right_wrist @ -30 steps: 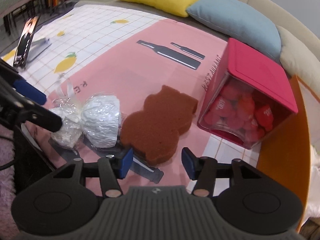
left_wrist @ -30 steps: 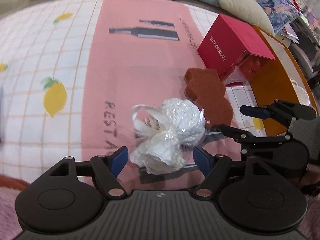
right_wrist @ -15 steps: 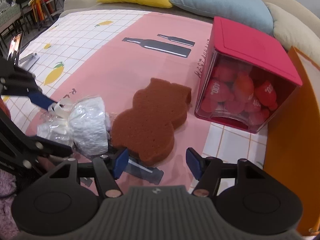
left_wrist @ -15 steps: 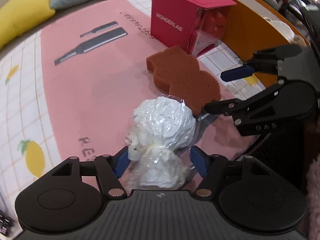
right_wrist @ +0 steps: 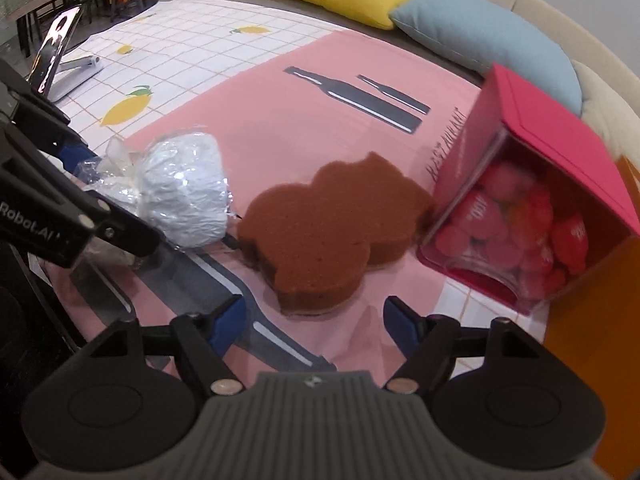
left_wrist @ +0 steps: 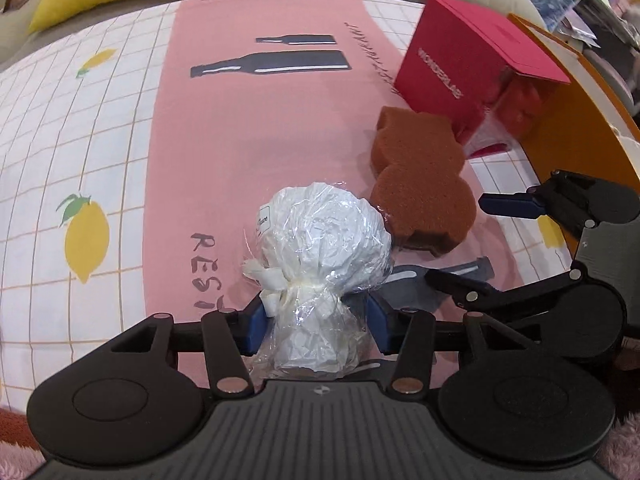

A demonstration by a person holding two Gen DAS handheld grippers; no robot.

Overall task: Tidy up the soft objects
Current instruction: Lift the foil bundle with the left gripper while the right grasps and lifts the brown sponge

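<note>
Cellophane-wrapped white bundle (left_wrist: 320, 240): on the tablecloth, just beside the brown sponge (left_wrist: 420, 184); left gripper (left_wrist: 316, 322) jaws closing round its tied neck. Sponge: unlifted, before the right gripper (right_wrist: 314, 320), jaws apart, opening. Sorting apparently barely begun.

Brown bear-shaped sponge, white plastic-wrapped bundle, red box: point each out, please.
Brown bear-shaped sponge (right_wrist: 332, 232), right wrist view, middle of its top face.
White plastic-wrapped bundle (left_wrist: 324, 240), left wrist view, its rounded upper part.
Red box (right_wrist: 556, 148), right wrist view, its red lid.
</note>
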